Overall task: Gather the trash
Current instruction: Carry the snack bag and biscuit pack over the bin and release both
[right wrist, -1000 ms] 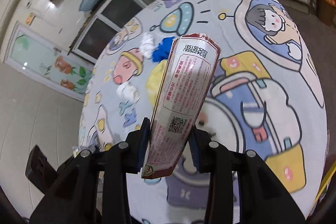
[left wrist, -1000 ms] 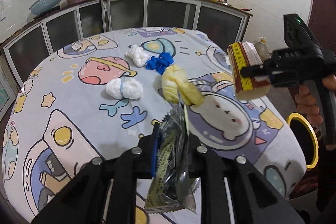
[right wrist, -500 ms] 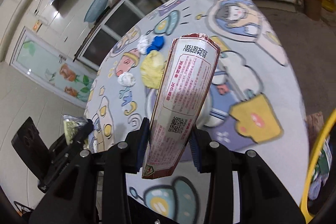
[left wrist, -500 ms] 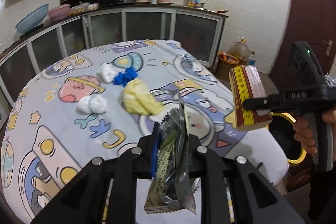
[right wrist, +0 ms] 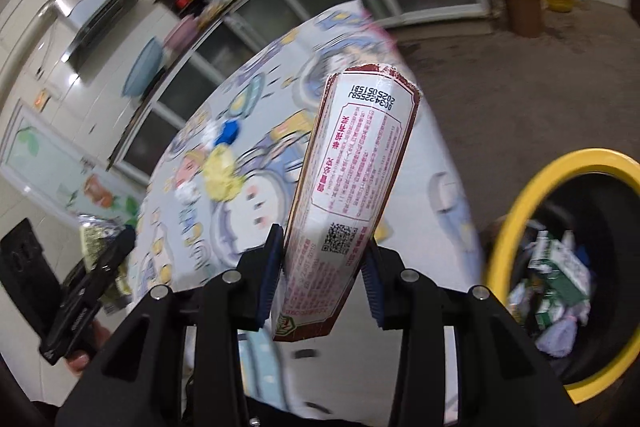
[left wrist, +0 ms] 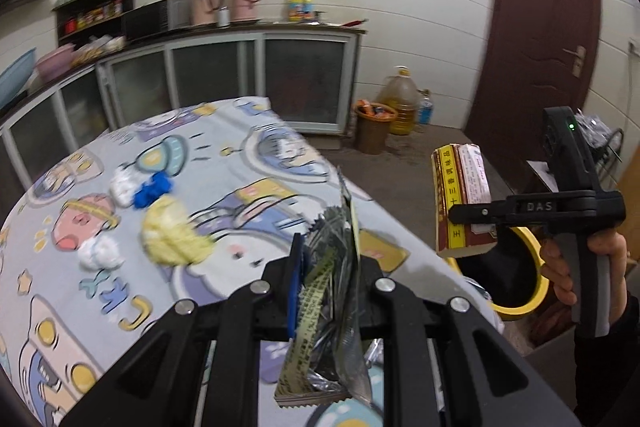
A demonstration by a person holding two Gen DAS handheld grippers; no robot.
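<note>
My left gripper (left wrist: 332, 267) is shut on a crumpled green and silver snack wrapper (left wrist: 328, 311), held over the near right edge of the table (left wrist: 240, 155). My right gripper (right wrist: 320, 267) is shut on a tall red and white carton (right wrist: 356, 167). In the left wrist view a hand holds that carton (left wrist: 460, 203) just above a black bin with a yellow rim (left wrist: 520, 309). The bin (right wrist: 516, 203) stands on the floor beside the table, with cartons and paper inside. A yellow wad (left wrist: 172, 239), a blue wad (left wrist: 152, 189) and two white wads (left wrist: 122, 183) lie on the cloth.
A cartoon-print cloth covers the table. Cabinets (left wrist: 224, 75) line the far wall. A brown waste basket (left wrist: 374, 127) and a big oil jug (left wrist: 400, 99) stand on the floor by them. A dark red door (left wrist: 540, 27) is at the right.
Both grippers have swung right, off the middle of the table toward its right edge, each still holding its piece. The yellow-rimmed bin has come into the right wrist view.
</note>
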